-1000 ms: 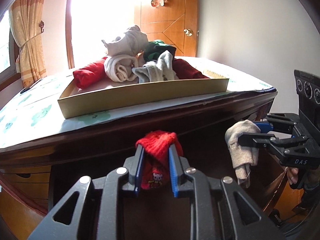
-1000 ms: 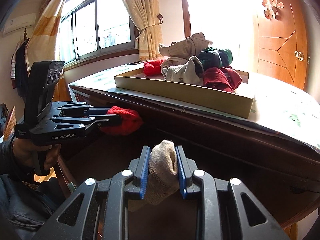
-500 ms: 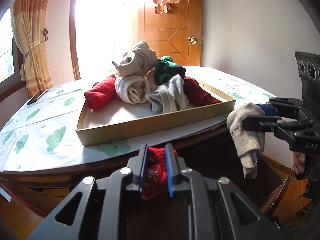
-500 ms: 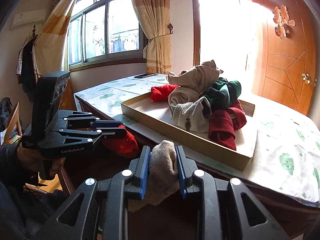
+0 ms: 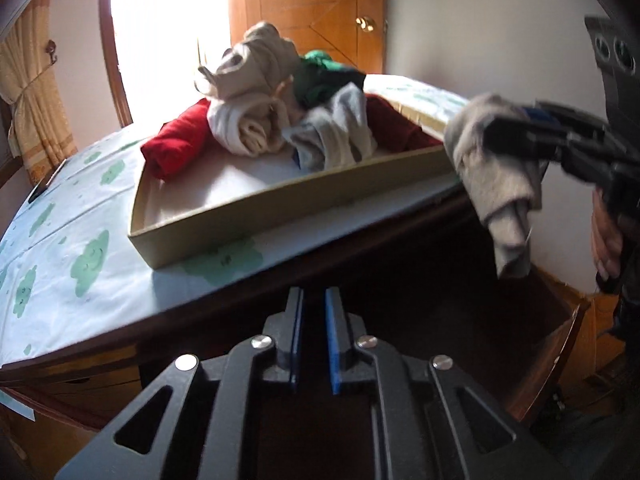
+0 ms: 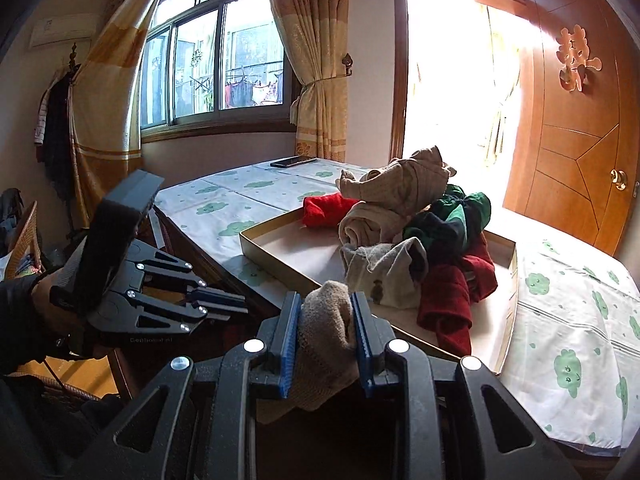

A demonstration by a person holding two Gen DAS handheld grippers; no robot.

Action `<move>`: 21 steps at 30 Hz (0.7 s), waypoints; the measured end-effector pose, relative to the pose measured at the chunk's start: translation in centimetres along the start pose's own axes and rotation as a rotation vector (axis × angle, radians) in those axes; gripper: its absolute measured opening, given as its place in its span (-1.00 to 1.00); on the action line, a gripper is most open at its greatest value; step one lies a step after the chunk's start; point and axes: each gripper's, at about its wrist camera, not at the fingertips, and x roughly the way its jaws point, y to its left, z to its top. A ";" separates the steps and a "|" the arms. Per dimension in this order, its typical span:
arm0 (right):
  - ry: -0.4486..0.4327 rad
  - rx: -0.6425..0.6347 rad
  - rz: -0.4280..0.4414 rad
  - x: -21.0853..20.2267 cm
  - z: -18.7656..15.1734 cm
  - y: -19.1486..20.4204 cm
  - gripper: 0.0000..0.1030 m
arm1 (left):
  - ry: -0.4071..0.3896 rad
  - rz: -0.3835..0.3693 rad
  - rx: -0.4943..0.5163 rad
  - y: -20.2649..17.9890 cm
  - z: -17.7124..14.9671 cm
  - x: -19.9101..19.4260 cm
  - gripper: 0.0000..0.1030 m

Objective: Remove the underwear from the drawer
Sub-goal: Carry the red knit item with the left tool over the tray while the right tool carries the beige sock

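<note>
Right wrist view: a beige garment [image 6: 326, 336] is clamped in the right tool [image 6: 325, 344] just before the tray [image 6: 280, 258], not yet dropped beside the piled underwear [image 6: 416, 240]; the left tool [image 5: 313, 340] is nearly closed, empty.

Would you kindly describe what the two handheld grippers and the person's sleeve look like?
Both are black frames with triangular cutouts and silver rivets. The left gripper and right gripper each have two straight fingers lined with blue pads. Seen from the right wrist, the left gripper carries a boxy black camera block and faint white lettering on its side. The sleeve is dark.
</note>
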 end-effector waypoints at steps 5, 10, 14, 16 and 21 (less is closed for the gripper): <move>0.018 0.006 0.004 0.4 -1.0 -0.1 -0.45 | 0.117 0.112 0.077 0.3 -2.0 2.5 -0.03; 0.024 0.015 0.010 0.5 -1.7 -0.1 -0.45 | 0.186 0.151 0.061 2.2 -2.9 3.7 -0.03; 0.033 0.002 0.012 0.7 -2.1 0.3 -0.45 | 0.230 0.141 0.056 3.0 -4.3 4.1 -0.03; 0.035 -0.004 0.016 0.9 -2.3 0.5 -0.45 | 0.249 0.133 0.056 2.9 -4.8 4.5 -0.03; 0.032 -0.006 0.032 1.3 -2.4 1.0 -0.44 | 0.298 0.076 0.031 2.4 -4.1 6.3 -0.03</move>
